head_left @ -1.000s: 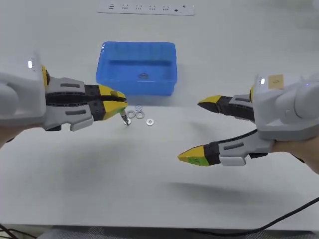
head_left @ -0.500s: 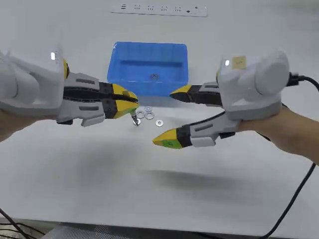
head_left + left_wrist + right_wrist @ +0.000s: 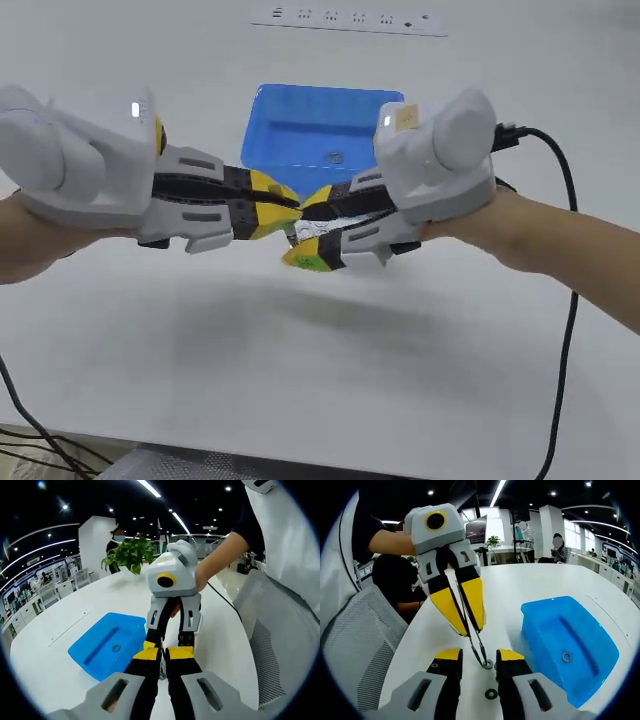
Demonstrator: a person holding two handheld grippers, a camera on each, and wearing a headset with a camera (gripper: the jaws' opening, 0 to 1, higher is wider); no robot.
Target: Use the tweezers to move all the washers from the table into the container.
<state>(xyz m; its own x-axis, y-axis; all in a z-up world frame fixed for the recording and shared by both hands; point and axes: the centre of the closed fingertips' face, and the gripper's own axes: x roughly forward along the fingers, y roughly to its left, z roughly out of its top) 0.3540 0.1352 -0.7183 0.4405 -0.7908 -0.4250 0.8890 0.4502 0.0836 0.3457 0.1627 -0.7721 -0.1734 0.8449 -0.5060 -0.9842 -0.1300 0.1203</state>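
Observation:
My left gripper (image 3: pixel 290 205) comes in from the left, shut on thin metal tweezers (image 3: pixel 467 615) that point down at the table. In the right gripper view the tweezer tips rest at a washer (image 3: pixel 487 664), and a second washer (image 3: pixel 491 694) lies closer. My right gripper (image 3: pixel 305 228) reaches in from the right. Its jaws stand apart on either side of the tweezer tips and do not touch them. Just behind both grippers is the blue container (image 3: pixel 325 130), with one washer (image 3: pixel 335 158) inside. The left gripper view faces the right gripper (image 3: pixel 172 617) head-on.
A white power strip (image 3: pixel 345 18) lies along the table's far edge. From the right gripper a black cable (image 3: pixel 565 300) trails down to the front right. A person's hands and forearms hold both grippers. The near half of the white table is bare.
My right gripper has swung left until its jaws flank the tweezer tips, and the jaws have narrowed. The left gripper keeps its hold. The head view has shifted.

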